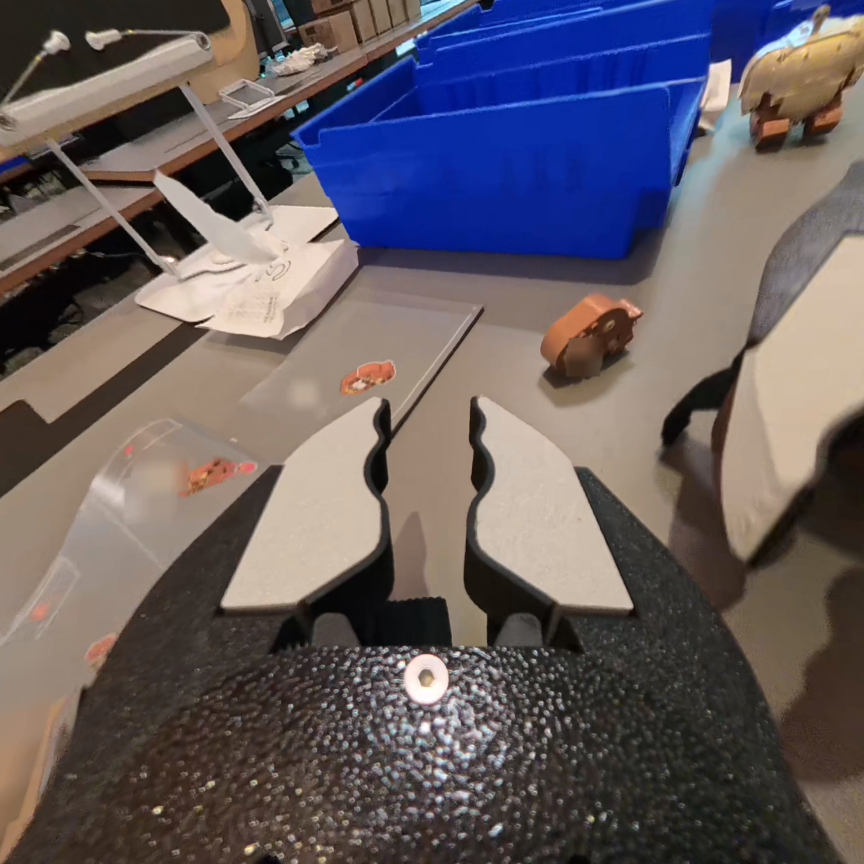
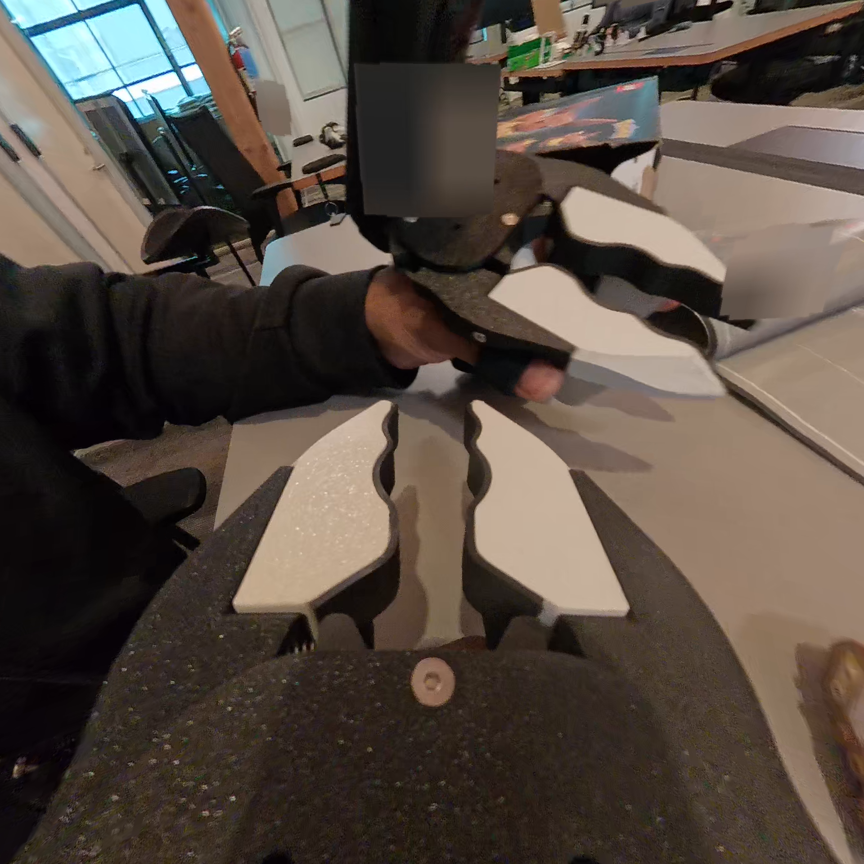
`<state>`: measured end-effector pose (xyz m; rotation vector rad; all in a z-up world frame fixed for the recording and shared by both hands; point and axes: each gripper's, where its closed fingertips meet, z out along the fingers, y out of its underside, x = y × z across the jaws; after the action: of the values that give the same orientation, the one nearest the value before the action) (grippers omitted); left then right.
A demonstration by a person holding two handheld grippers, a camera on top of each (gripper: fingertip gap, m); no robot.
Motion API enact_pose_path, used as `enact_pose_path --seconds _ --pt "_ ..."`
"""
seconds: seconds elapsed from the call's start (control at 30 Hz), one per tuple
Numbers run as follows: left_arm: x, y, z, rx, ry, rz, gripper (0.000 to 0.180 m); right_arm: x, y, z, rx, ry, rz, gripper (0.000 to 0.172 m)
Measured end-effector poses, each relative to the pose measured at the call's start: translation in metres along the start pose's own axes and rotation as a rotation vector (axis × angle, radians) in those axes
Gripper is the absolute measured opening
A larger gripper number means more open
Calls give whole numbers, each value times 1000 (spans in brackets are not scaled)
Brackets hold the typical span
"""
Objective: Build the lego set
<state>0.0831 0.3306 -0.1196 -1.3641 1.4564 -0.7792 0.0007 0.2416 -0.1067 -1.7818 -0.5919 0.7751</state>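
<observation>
Two open grippers [image 1: 430, 411] [image 2: 430, 411] above grey table [image 1: 514, 421], brown toy [image 1: 589, 334] ahead-right.

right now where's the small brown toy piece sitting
In the left wrist view, the small brown toy piece rests on the grey table, ahead and right of the open left gripper, in front of the blue bins.

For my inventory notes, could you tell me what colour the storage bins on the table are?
The bins are bright blue, clearest in the left wrist view.
</observation>
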Motion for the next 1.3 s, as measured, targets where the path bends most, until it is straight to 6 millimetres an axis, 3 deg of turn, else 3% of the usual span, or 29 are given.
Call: enact_pose_path --seconds 0.03,0.13,0.27,0.4,0.8,1.3 --pt "-1 -4 6 -7 11 0 32 -1 -3 4 10 -21 -1 27" --pt "-5 -16 25 -47 41 47 34 0 -11 5 64 -61 30 27" --pt "-19 -31 56 -80 60 95 37 3 -17 -9 129 -86 90 27" --pt "-27 -37 80 -44 64 33 37 7 -20 -17 166 -101 135 27" --pt "-10 -9 83 -128 58 101 37 5 -16 -4 121 -119 158 27" --pt "-3 10 98 -266 51 168 39 22 -21 -42 217 -182 394 26"
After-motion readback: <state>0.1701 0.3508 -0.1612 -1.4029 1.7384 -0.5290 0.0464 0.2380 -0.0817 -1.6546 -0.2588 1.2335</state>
